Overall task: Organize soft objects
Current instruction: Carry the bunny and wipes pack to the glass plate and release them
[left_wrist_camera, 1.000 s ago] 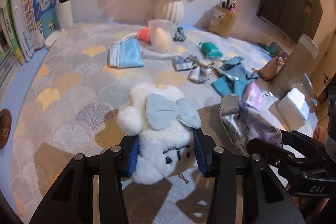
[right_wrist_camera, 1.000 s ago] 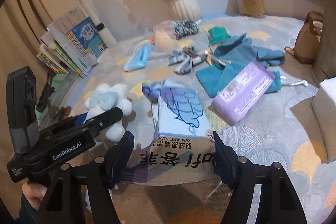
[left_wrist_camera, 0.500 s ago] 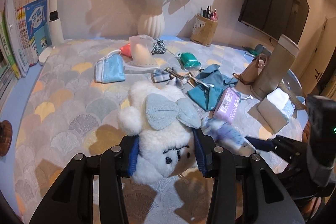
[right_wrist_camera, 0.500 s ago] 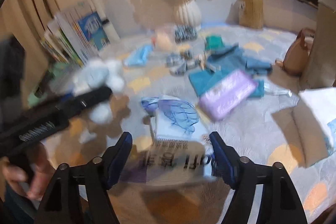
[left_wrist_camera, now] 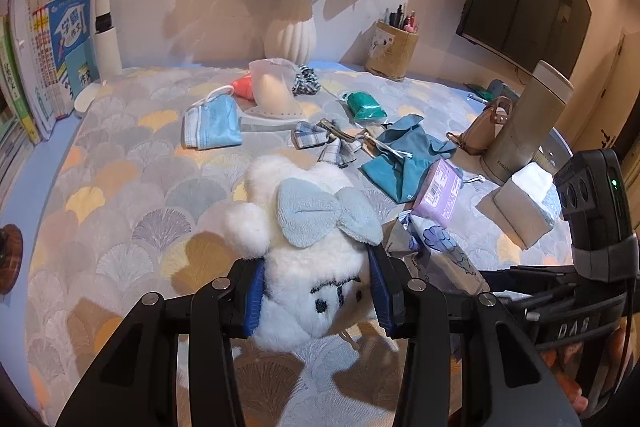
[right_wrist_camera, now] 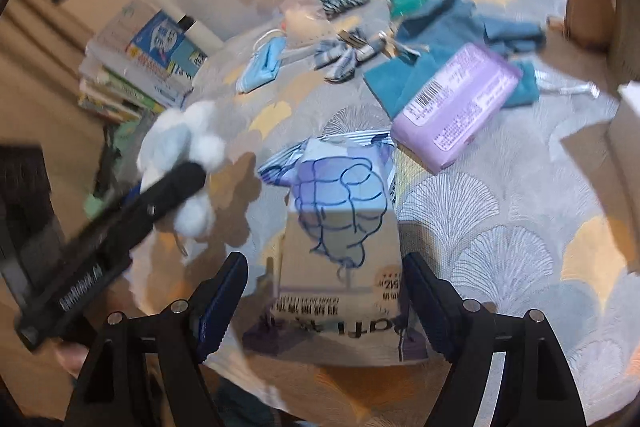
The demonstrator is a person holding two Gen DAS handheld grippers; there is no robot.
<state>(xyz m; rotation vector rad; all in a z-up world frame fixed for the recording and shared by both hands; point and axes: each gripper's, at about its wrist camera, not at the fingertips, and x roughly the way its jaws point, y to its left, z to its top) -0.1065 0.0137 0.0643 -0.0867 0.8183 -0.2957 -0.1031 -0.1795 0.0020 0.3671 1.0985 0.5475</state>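
Observation:
My left gripper (left_wrist_camera: 316, 291) is shut on a white plush toy (left_wrist_camera: 304, 259) with a pale blue bow and holds it above the table; the toy also shows in the right wrist view (right_wrist_camera: 180, 147). My right gripper (right_wrist_camera: 324, 295) stands wide open around a soft detergent pouch (right_wrist_camera: 340, 227) with a blue drawing, which lies on the patterned tablecloth (right_wrist_camera: 500, 227); its pads look apart from the pouch's sides. The pouch also shows in the left wrist view (left_wrist_camera: 436, 251).
Beyond lie a purple packet (right_wrist_camera: 456, 107), teal cloth (left_wrist_camera: 404, 155), blue face mask (left_wrist_camera: 212, 127), plaid bows (left_wrist_camera: 324, 143), green pouch (left_wrist_camera: 364, 105). A vase (left_wrist_camera: 290, 35), pen holder (left_wrist_camera: 392, 51), books (left_wrist_camera: 44, 55), brown bag (left_wrist_camera: 484, 127), grey cylinder (left_wrist_camera: 524, 123) and tissue box (left_wrist_camera: 524, 203) ring the table.
My left gripper has lifted the plush toy higher and pulled back. My right gripper has tilted down and moved in over the pouch, still open around it.

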